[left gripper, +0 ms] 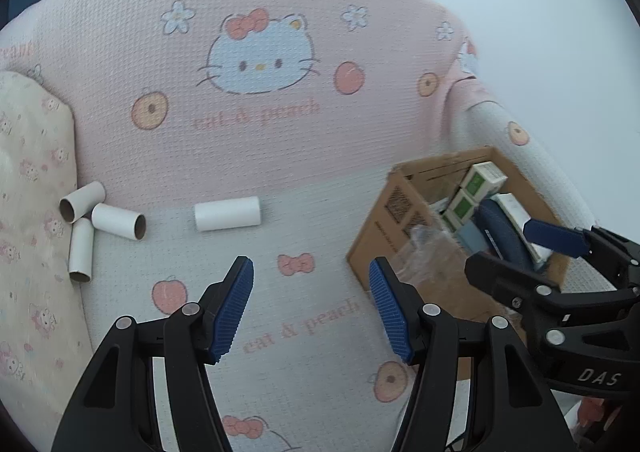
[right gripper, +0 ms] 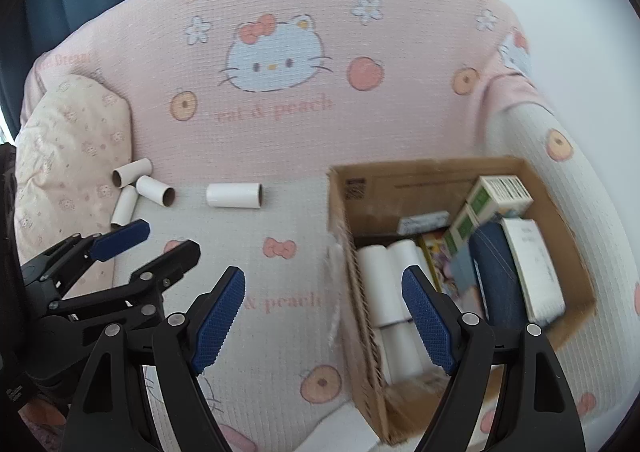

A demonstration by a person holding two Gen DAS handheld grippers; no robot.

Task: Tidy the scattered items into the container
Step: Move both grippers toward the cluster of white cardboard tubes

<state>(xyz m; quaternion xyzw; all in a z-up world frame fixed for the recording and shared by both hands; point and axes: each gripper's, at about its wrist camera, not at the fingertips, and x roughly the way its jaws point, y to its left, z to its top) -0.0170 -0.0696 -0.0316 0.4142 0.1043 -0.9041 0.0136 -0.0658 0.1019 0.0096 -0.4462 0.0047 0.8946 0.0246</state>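
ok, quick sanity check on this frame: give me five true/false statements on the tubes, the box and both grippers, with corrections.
1. Four cardboard tubes lie outside the cardboard box. True: a cluster of three by the pillow, plus a lone tube.
2. The left gripper is shut on a tube. False: it is open and holds nothing.
3. The box is empty. False: it holds white rolls, green-and-white cartons and other items.
4. The right gripper is open, over the box's near-left edge. True.
5. The lone tube stands upright. False: it lies on its side.
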